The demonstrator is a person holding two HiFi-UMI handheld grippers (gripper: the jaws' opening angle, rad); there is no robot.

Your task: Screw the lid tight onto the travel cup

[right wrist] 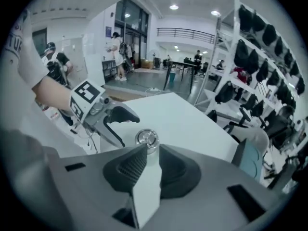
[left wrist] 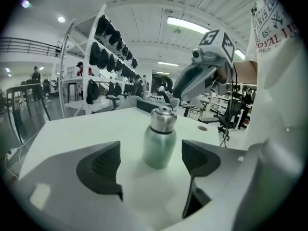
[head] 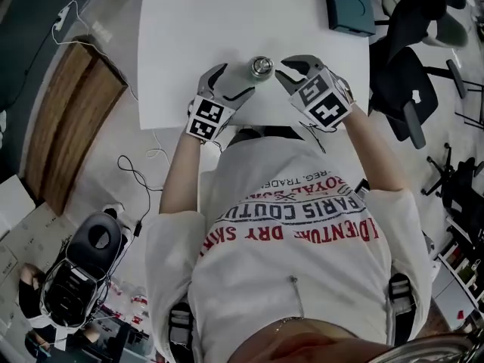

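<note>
Head view: the travel cup (head: 261, 68) stands on the white table (head: 189, 36) at upper centre, with the left gripper (head: 234, 82) and right gripper (head: 287, 72) flanking it

Left gripper view: jaws wide apart, travel cup centred between them untouched, lid (left wrist: 163, 118) on

Right gripper view: jaws nearly together, gripping nothing; lid just beyond their tips

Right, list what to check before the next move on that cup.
1. Cup upright on table: ok.
2. Lid sitting on cup: ok.
3. Lid screwed tight: cannot tell.
4. Left tool gripping cup: not ok; jaws stand apart either side of it, not touching.
5. Right tool on lid: not ok; jaws nearly together with nothing between them, lid beyond their tips.
</note>
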